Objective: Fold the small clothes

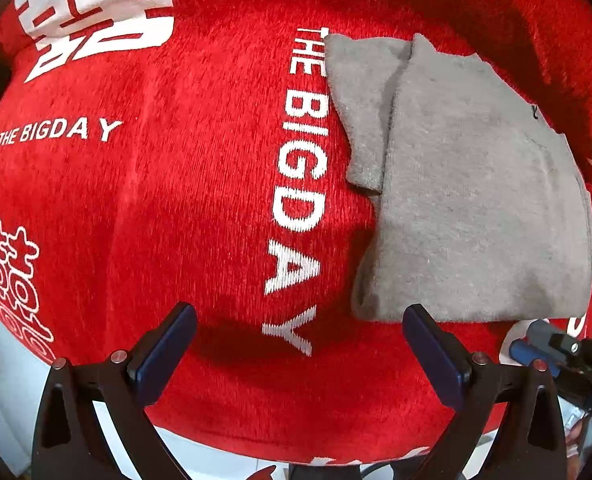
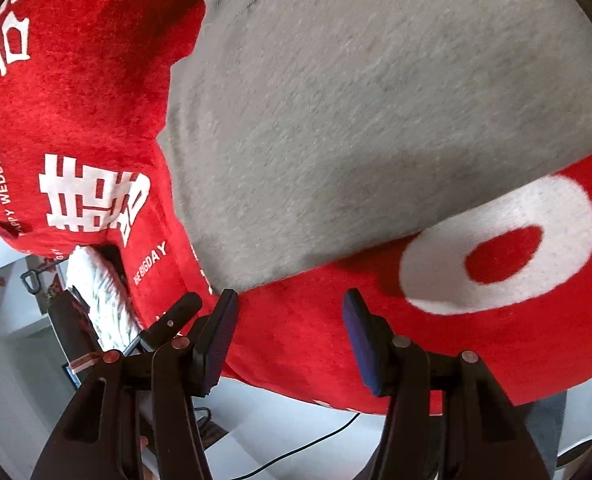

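Left wrist: left tongs (image 1: 300,334) point down, agape, over red cloth (image 1: 156,200).

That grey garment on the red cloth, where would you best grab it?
Probably by the narrow flap sticking out along the grey garment's left edge in the left wrist view. It is a thin layer lying loose on the red cloth, so fingers coming from that side could pinch it easily.

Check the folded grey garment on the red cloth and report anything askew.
The grey garment is folded, but one layer sticks out past its left edge in the left wrist view, so the edges don't line up. Nothing looks spilled or damaged on the red cloth.
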The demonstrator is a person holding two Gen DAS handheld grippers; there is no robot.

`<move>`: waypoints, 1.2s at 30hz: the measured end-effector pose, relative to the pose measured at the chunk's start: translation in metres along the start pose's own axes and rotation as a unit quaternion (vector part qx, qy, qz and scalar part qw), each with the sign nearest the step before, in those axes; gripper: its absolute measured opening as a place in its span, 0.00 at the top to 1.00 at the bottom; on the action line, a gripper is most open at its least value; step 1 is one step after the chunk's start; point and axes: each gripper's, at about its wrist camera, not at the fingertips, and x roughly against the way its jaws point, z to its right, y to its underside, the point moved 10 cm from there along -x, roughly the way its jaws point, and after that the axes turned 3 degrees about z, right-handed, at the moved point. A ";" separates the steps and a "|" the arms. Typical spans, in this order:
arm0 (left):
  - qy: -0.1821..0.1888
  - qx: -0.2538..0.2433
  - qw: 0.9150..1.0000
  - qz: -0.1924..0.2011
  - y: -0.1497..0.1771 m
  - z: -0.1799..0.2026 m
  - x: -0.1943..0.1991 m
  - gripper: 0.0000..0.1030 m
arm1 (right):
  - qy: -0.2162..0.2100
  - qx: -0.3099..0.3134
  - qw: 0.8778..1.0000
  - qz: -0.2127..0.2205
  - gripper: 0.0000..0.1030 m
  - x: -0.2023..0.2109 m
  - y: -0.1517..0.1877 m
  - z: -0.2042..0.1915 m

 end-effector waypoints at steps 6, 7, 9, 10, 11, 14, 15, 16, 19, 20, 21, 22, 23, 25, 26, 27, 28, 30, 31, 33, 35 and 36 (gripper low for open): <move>0.000 0.010 1.000 0.000 -0.005 -0.005 -0.004 0.00 | -0.018 -0.020 1.000 0.006 0.44 -0.006 -0.001 0.003; -0.001 0.011 1.000 0.000 -0.006 -0.006 -0.005 0.00 | -0.022 -0.022 1.000 0.007 0.43 -0.006 -0.001 0.003; -0.004 0.011 1.000 0.000 -0.007 -0.010 -0.007 0.00 | -0.033 -0.026 0.999 0.008 0.43 -0.008 0.000 0.001; -0.004 0.013 1.000 -0.002 -0.007 -0.011 -0.009 0.00 | -0.038 -0.028 0.999 0.009 0.43 -0.009 0.001 0.000; -0.002 0.016 1.000 -0.007 -0.007 -0.012 -0.011 0.00 | -0.042 -0.030 0.999 0.010 0.42 -0.010 0.001 0.000; 0.029 0.025 0.999 -0.030 -0.002 -0.013 -0.019 0.00 | -0.061 -0.040 0.997 0.013 0.42 -0.015 0.000 -0.004; 0.044 0.033 0.998 -0.032 -0.001 -0.014 -0.020 0.00 | -0.068 -0.045 0.997 0.015 0.42 -0.018 -0.001 -0.006; 0.053 0.038 0.997 -0.032 -0.001 -0.014 -0.020 0.00 | -0.077 -0.051 0.996 0.017 0.42 -0.020 -0.002 -0.008; 0.090 0.062 0.994 -0.020 -0.007 -0.014 -0.016 0.00 | -0.097 -0.069 0.993 0.023 0.42 -0.031 -0.007 -0.011; 0.103 0.068 0.992 -0.014 -0.010 -0.014 -0.014 0.00 | -0.100 -0.078 0.992 0.024 0.42 -0.036 -0.009 -0.011; 0.112 0.072 0.991 -0.008 -0.013 -0.013 -0.013 0.00 | -0.104 -0.087 0.990 0.025 0.42 -0.040 -0.011 -0.011; 0.117 0.074 0.990 -0.004 -0.016 -0.012 -0.012 0.00 | -0.112 -0.093 0.989 0.028 0.42 -0.042 -0.012 -0.012; 0.122 0.073 0.990 -0.001 -0.020 -0.011 -0.012 0.00 | -0.118 -0.096 0.988 0.031 0.42 -0.044 -0.013 -0.015; 0.128 0.072 0.989 0.004 -0.026 -0.008 -0.014 0.00 | -0.122 -0.094 0.987 0.038 0.42 -0.046 -0.016 -0.020; 0.133 0.072 0.988 0.004 -0.030 -0.008 -0.015 0.00 | -0.125 -0.095 0.987 0.040 0.42 -0.047 -0.017 -0.022; 0.141 0.073 0.987 0.002 -0.033 -0.005 -0.015 0.00 | -0.127 -0.097 0.986 0.042 0.42 -0.047 -0.019 -0.023; 0.149 0.075 0.986 0.000 -0.035 -0.003 -0.017 0.00 | -0.130 -0.101 0.985 0.044 0.42 -0.047 -0.020 -0.025; 0.169 0.082 0.982 -0.006 -0.038 0.002 -0.020 0.00 | -0.132 -0.106 0.985 0.042 0.49 -0.047 -0.023 -0.027; 0.182 0.088 0.979 -0.009 -0.041 0.005 -0.021 0.00 | -0.129 -0.101 0.986 0.035 0.66 -0.048 -0.025 -0.030; 0.203 0.094 0.975 -0.013 -0.046 0.011 -0.023 0.00 | -0.127 -0.072 0.989 0.029 0.91 -0.044 -0.028 -0.038; 0.229 0.099 0.968 -0.018 -0.050 0.022 -0.024 0.00 | -0.136 -0.030 0.990 0.036 0.91 -0.030 -0.033 -0.054; 0.245 0.102 0.964 -0.023 -0.053 0.028 -0.026 0.00 | -0.141 -0.017 0.989 0.041 0.91 -0.023 -0.035 -0.060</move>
